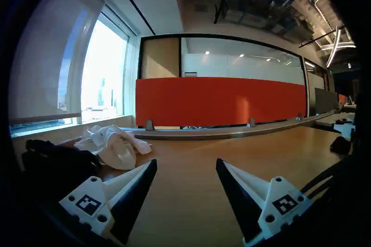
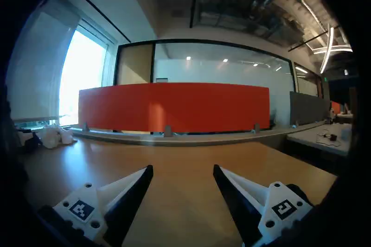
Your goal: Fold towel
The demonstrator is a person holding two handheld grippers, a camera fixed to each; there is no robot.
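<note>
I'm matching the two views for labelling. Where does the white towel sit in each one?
Left gripper view: the towel lies crumpled at lower left, fairly close.
Right gripper view: a small white heap at the far left edge, likely the same towel, farther off.
Shared landmark: the orange divider; the towel lies by its left end.

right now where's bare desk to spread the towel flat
The desk is bare from the open left gripper up to the orange divider, and likewise ahead of the right gripper. Crowded by the window: the crumpled towel beside a black object.
</note>
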